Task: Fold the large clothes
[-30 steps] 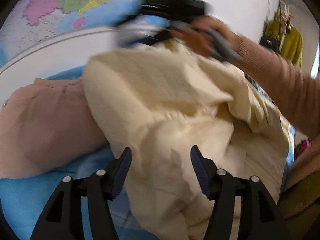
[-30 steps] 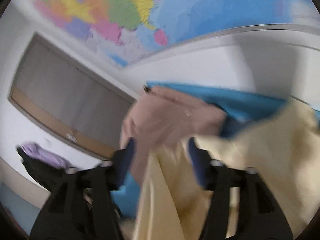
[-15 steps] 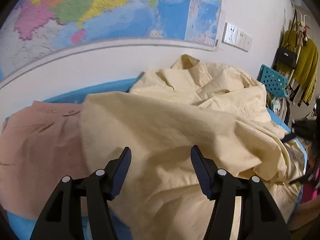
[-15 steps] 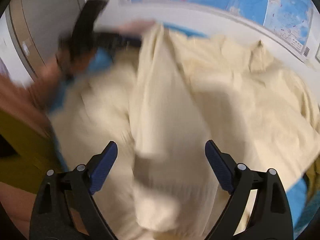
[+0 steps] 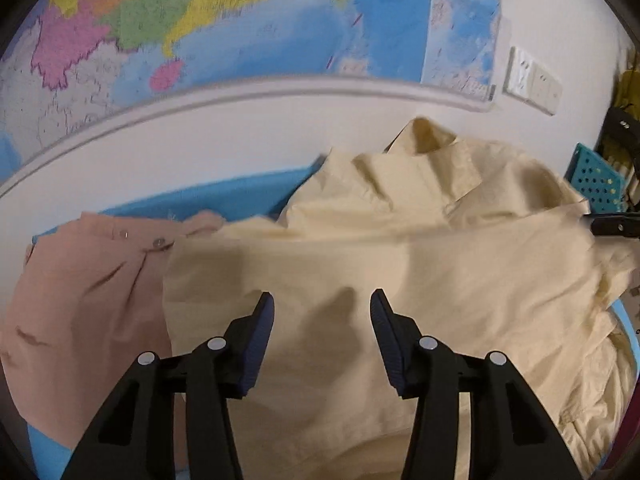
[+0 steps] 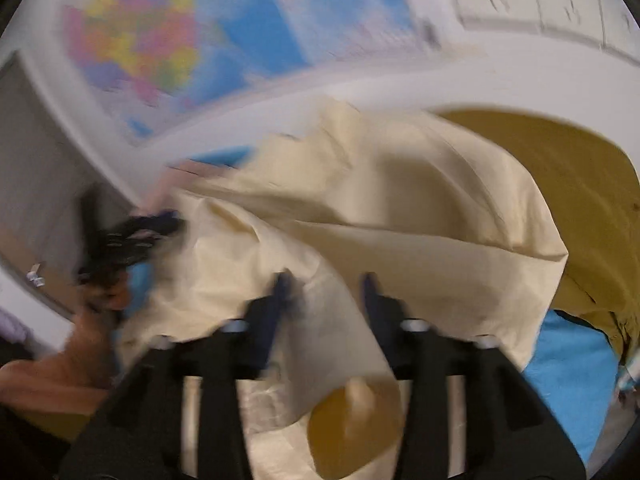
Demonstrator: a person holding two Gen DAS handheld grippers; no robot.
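Both grippers open, jaws just closing | left gripper, right gripper over cream shirt | pinch one edge, avoid bunched layers.

A large coloured map hangs on the white wall, its lower edge bounded by a pale strip. To its right sits a white switch plate. A blue-covered surface runs along the wall's foot. At far right stands a teal perforated basket, with mustard clothing hanging above it. In the blurred right wrist view, a grey panel lies left of the map.
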